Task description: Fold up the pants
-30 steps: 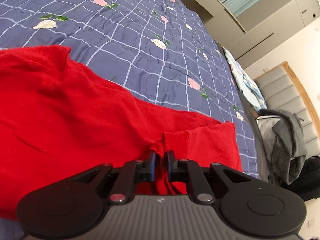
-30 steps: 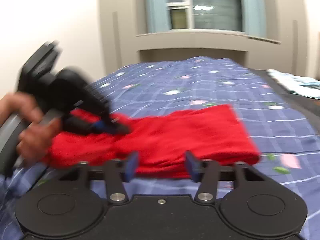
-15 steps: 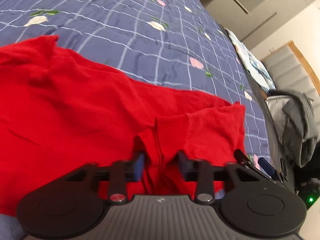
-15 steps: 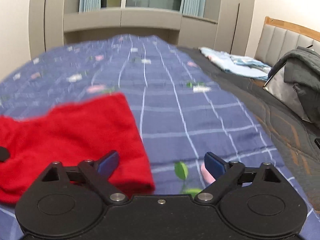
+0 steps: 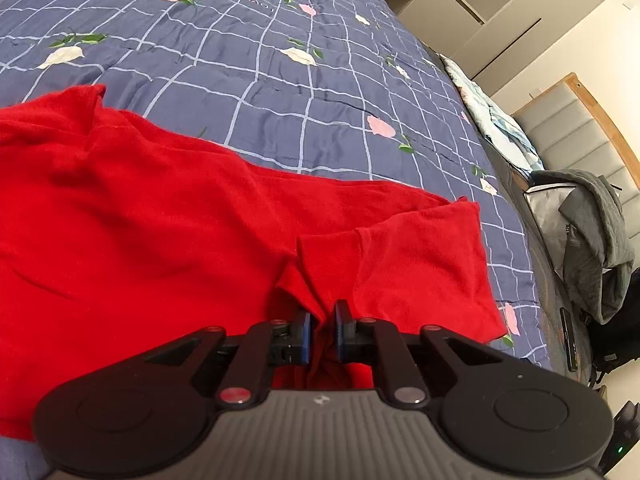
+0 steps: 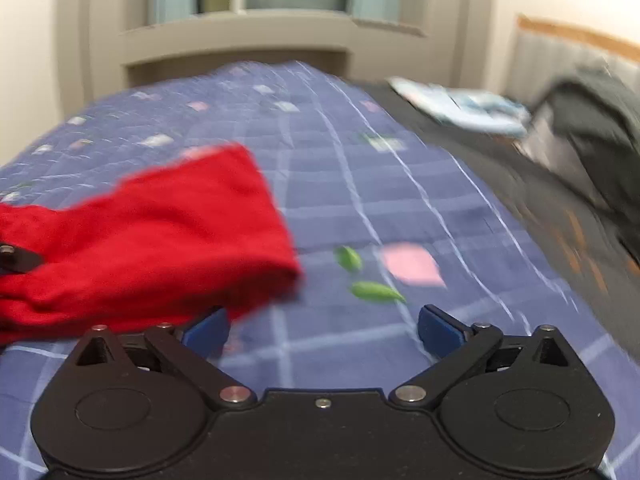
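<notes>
The bright red knit pants (image 5: 168, 216) lie flat on the blue checked floral quilt (image 5: 280, 60), long axis running left to right. The left gripper (image 5: 322, 322) pinches a raised fold of them — the right gripper (image 6: 320, 330) is spread wide, holding nothing.

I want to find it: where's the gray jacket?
In the left wrist view, the gray jacket is at the far right, past the bed's edge, by the headboard.
</notes>
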`<act>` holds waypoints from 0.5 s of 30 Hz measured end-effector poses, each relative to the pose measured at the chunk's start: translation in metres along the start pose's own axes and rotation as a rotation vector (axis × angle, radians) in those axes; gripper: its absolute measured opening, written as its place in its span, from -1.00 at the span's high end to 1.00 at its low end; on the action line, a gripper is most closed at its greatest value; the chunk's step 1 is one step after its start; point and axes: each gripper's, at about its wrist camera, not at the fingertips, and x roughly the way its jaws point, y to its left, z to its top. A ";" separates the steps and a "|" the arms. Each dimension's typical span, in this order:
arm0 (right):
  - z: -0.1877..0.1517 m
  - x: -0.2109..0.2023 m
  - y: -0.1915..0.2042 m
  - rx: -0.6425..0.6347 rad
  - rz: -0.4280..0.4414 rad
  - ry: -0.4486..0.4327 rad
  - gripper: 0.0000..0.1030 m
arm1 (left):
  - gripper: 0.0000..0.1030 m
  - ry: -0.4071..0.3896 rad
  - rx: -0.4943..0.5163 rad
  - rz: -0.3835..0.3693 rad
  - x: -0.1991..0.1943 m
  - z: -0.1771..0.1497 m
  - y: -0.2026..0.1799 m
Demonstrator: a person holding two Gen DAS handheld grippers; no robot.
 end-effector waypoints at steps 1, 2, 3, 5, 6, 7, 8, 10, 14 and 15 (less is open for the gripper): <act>0.002 -0.002 -0.004 0.031 0.004 -0.010 -0.94 | 0.78 -0.001 -0.001 -0.002 -0.001 0.000 0.000; 0.005 -0.006 -0.008 0.062 0.007 -0.035 -0.94 | 0.78 -0.001 -0.001 -0.002 -0.001 0.000 0.000; 0.008 -0.010 -0.010 0.079 0.010 -0.061 -0.94 | 0.78 0.000 -0.001 0.000 -0.001 0.000 0.000; 0.014 -0.014 -0.012 0.094 0.028 -0.103 -0.95 | 0.78 -0.002 0.000 0.007 0.000 0.000 -0.001; 0.018 -0.014 -0.010 0.096 0.035 -0.116 -0.97 | 0.78 -0.003 0.000 0.010 0.000 -0.001 -0.001; 0.020 -0.011 -0.009 0.093 0.035 -0.117 -0.98 | 0.78 -0.004 0.000 0.011 0.000 -0.001 -0.002; 0.023 -0.007 -0.008 0.086 0.030 -0.112 -0.98 | 0.78 -0.005 0.001 0.013 0.001 -0.001 -0.002; 0.024 0.007 -0.002 0.065 -0.007 -0.067 -0.99 | 0.78 -0.006 0.000 0.011 0.001 -0.001 -0.002; 0.016 0.023 -0.001 0.078 -0.028 0.002 -0.99 | 0.79 -0.004 0.004 0.011 0.001 -0.001 -0.002; 0.016 0.021 0.000 0.074 -0.035 0.000 -0.99 | 0.79 -0.004 0.005 0.011 0.000 0.000 -0.002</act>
